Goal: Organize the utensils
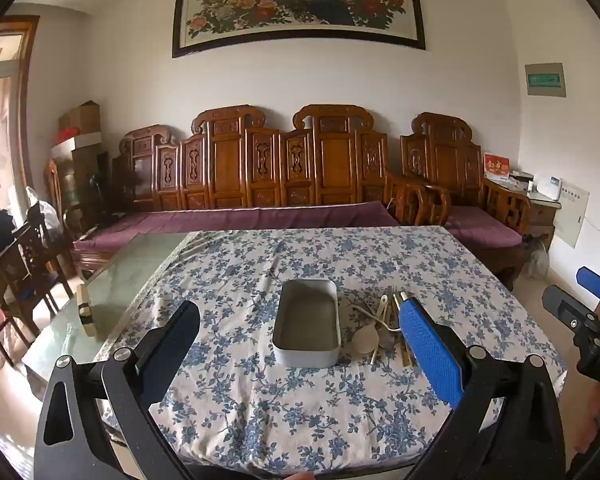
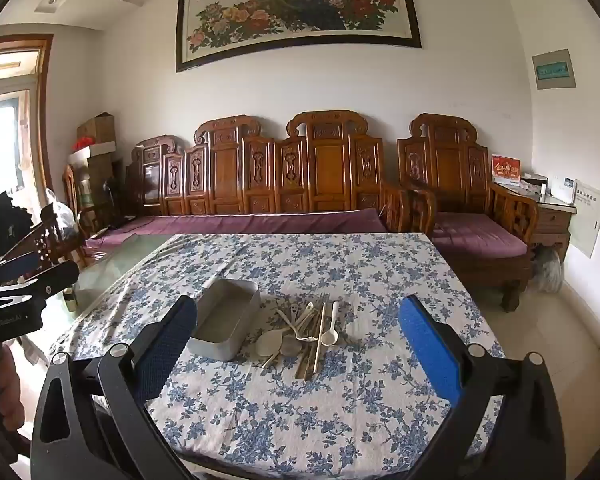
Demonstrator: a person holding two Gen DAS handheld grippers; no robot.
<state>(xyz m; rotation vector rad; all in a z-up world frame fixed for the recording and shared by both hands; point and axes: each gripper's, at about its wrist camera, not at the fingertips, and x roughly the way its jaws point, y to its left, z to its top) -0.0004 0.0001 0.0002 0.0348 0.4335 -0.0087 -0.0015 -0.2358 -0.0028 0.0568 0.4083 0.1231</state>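
Both my tongs hang low over the near edge of the floral tablecloth (image 2: 300, 420), fingers spread as wide as they go and nothing between them; the left gripper (image 1: 300, 340) frames the grey tin (image 1: 306, 330) at centre frame, the right gripper (image 2: 298, 340) frames the heap of utensils (image 2: 306, 334) just right of that tin; tin and heap lie close, perhaps touching, I cannot tell.

My read: nothing is in the tin yet, so the first pick is the step in hand; I'd go for a piece lying on top and sticking out, like the small white spoon (image 2: 329, 330) at the right of the pile, pinch it across the handle, lift straight up so the tangle underneath stays put, and lay it lengthwise in the tin; the left tongs can steady the tin.

Counting: one tin; two grippers; at least two pale spoons, one fork (image 2: 305, 337), several chopsticks; the pile is too tangled for a firm total.
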